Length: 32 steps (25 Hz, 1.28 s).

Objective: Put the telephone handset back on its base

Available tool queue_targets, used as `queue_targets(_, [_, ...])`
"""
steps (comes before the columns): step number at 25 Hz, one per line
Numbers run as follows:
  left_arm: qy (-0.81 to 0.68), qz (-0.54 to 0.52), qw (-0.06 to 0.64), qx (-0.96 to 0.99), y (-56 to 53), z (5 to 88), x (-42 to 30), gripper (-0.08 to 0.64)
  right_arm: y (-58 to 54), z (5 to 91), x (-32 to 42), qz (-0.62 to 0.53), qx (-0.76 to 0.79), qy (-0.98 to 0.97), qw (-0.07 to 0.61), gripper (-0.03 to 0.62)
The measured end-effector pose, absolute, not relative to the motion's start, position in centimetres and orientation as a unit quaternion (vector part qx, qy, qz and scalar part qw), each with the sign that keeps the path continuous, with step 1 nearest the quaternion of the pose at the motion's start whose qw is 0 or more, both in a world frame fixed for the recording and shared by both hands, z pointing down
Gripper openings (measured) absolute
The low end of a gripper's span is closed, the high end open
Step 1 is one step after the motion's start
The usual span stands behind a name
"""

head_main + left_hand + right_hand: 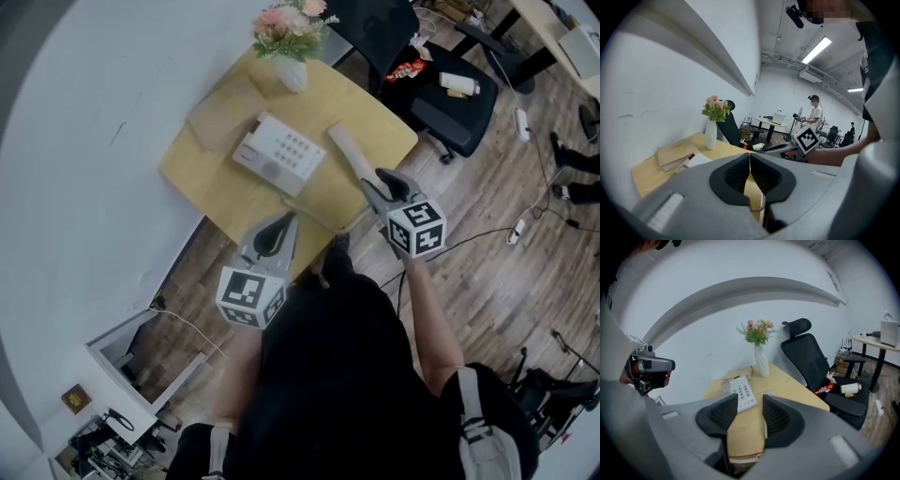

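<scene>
Where the grippers hang: over the near edge of a small light-wood table (211,183) with rounded corners.
Floor: wood planks (487,253), with cables trailing across them at the right.
Wall: plain white (94,141); the table's left side stands against it.
Far table corner: white vase of pink flowers (291,67), upright.
Beyond the table: black office chair (441,103) with small items on its seat.
Deep room: round table (769,123), a standing person (815,110), strip lights on the ceiling.
Left gripper (750,155): jaws pressed tip to tip, nothing between the pads; a coil of cord (757,208) shows in the slot under them.
Right gripper (750,398): jaws standing apart, a moderate gap.
Handset (349,152): beige, lying flat on the table top, off the base and just right of it; the near end, with the cord, sits between the right gripper's parted jaws, and the rest runs away toward the far edge.
Telephone base (279,153): white with a keypad, mid-table.
Behind the base: a flat tan stack (220,117), on the wall side.
</scene>
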<state>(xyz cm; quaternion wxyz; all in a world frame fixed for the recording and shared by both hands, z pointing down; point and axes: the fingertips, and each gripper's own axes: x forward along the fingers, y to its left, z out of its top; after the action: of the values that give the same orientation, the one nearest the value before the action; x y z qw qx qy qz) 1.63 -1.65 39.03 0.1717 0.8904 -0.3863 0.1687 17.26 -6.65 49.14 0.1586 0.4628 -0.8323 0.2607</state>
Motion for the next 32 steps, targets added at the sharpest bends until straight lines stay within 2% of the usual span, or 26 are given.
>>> queue_targets(18, [-0.406,0.165,0.19,0.878,-0.7,40.9,0.1,0.012,-8.7,55.7,16.4,0.251,0.471,-0.808,0.251,0.21])
queue_targets(32, [-0.418,0.176,0.2,0.869,-0.7,42.2,-2.2,0.012,-10.6,62.3,16.7,0.267,0.485,-0.765,0.329,0.212])
